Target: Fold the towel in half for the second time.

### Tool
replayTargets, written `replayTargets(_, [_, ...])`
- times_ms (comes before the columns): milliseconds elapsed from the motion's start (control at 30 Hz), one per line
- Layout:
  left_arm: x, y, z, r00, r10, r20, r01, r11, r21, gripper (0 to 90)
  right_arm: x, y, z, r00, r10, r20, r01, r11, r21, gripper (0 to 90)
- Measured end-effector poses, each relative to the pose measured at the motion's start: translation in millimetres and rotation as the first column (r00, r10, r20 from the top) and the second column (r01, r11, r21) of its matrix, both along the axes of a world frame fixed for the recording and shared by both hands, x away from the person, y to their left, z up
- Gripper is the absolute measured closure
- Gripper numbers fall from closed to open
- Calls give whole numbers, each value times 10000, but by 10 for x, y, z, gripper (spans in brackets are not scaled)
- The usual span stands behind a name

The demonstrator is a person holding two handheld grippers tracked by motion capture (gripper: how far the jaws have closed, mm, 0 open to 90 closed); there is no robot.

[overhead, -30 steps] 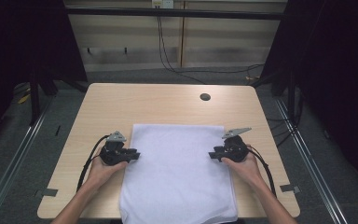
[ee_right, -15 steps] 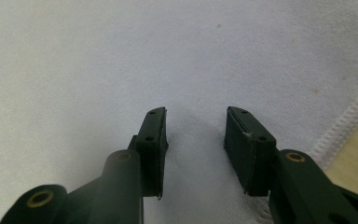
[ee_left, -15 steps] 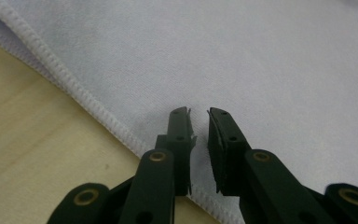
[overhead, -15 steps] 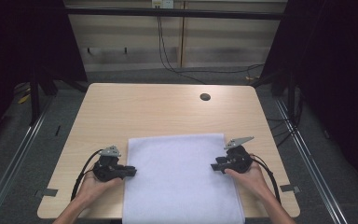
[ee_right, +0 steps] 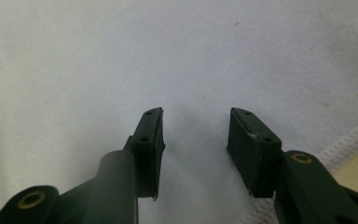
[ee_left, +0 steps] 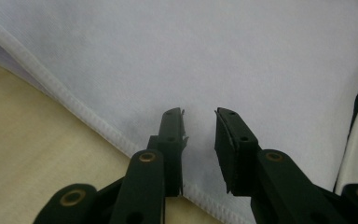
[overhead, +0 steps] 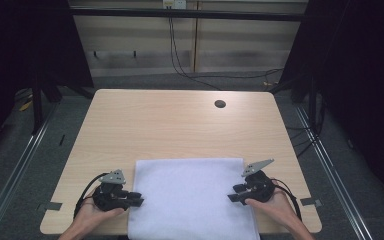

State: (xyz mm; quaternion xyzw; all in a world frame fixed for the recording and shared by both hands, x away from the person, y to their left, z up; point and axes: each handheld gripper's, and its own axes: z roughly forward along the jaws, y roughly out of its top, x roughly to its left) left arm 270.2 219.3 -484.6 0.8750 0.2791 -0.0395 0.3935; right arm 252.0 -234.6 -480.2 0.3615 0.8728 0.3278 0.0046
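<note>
Slippage is the likeliest trouble: the white hemmed cloth point(overhead: 192, 197) lies flat at the near edge of the pale wooden bench point(overhead: 175, 125), overhanging it, and its weight could drag it off. The left tongs point(ee_left: 199, 133) stand narrowly parted over its left hem, gripping nothing; the right tongs point(ee_right: 196, 140) gape wider above its right side, so either could close on a loose fold.

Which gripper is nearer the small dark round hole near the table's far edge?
Right. The right gripper sits at the white cloth's right edge, almost straight below the hole; the left gripper sits at the cloth's left edge, farther across.
</note>
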Motion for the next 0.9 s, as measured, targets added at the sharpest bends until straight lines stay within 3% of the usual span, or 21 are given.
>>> replayTargets(133, [247,8,115,9989,414,229,-409,9989,-207,679,207,-133,168,9953,-679,693,656,9972,348,541])
replayTargets(167, [247,8,115,9989,414,229,-409,9989,-207,676,207,-133,168,9953,-679,693,656,9972,348,541])
replayTargets(200, [426,6,155,9963,586,634,-589,9983,22,674,387,-221,227,9905,-1066,866,1035,9939,390,513])
replayTargets(267, [620,25,171,9945,645,829,-657,9978,117,676,589,-305,237,9889,-1215,858,1184,9921,406,456])
replayTargets(300, [620,25,171,9945,645,829,-657,9978,117,668,687,-338,229,9915,-1151,615,1131,9930,347,444])
replayTargets(333, [711,38,174,9922,926,830,-938,9955,104,668,687,-338,229,9915,-1151,615,1131,9930,347,444])
replayTargets(367, [853,59,172,9894,1236,763,-1235,9923,-59,639,834,-395,187,9879,-1404,662,1380,9896,396,426])
replayTargets(433, [905,63,165,9855,1453,879,-1454,9894,-53,620,935,-435,128,9861,-1583,501,1549,9858,646,423])
replayTargets(500, [1052,72,128,9761,2016,815,-2020,9794,-31,588,985,-446,51,9841,-1720,431,1679,9820,867,428])
replayTargets(533, [1071,70,121,9744,2119,752,-2106,9773,-242,566,996,-443,15,9842,-1714,439,1670,9818,899,440])
replayTargets(633, [1057,50,110,9769,2028,678,-2014,9791,-269,553,1002,-404,-21,9861,-1603,437,1578,9859,566,472])
replayTargets(700, [1026,62,98,9785,1972,611,-1962,9803,-212,529,996,-378,-50,9845,-1691,460,1662,9843,593,539])
replayTargets(833, [1015,109,66,9773,2023,631,-2025,9793,-33,497,972,-339,-130,9865,-1563,486,1564,9877,20,545])
replayTargets(900, [1029,136,50,9783,1995,565,-1993,9799,-93,486,944,-337,-128,9854,-1649,423,1649,9863,21,538])
